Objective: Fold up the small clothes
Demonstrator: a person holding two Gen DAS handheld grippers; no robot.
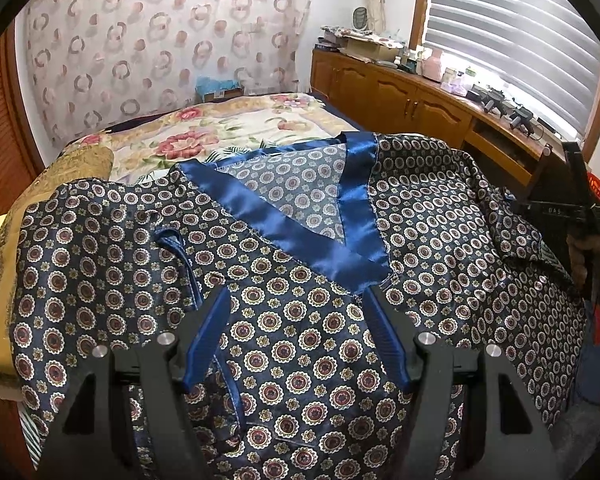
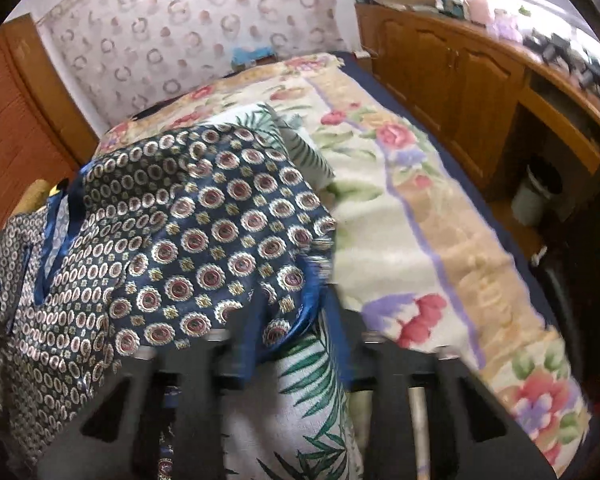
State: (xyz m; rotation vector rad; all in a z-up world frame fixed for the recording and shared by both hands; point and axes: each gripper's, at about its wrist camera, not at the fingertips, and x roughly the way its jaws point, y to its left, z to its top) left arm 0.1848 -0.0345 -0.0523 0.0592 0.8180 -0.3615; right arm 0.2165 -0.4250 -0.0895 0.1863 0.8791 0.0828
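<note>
1. A dark blue shirt [image 1: 300, 340] with round flower dots lies spread out on the bed [image 1: 220, 128].
2. In the left view the shirt fills the whole lower half, from 9 o'clock round to 3 o'clock.
3. Its shiny blue collar [image 1: 352, 208] makes a V just above the middle, toward 12 o'clock.
4. The left gripper [image 1: 298, 296] hangs over the shirt at 6 o'clock. Its jaws are wide apart, with nothing in them.
5. In the right view the right gripper [image 2: 296, 312] sits at 6 o'clock.
6. One sleeve [image 2: 220, 220] is bunched up from the middle out toward 9 o'clock. Its blue edge hangs down between the jaws.
7. These jaws are closer together than the left ones. The picture is blurry, so I cannot tell if they pinch the edge.
8. A cloth with green leaves [image 2: 300, 392] shows under the right gripper, below the sleeve.
9. In the left view a hand [image 1: 580, 256] holds the right gripper at 3 o'clock, right by the folded sleeve.
10. A wooden cupboard [image 1: 380, 84] stands beside the bed at 2 o'clock, with a window blind [image 1: 500, 40] above it.
</note>
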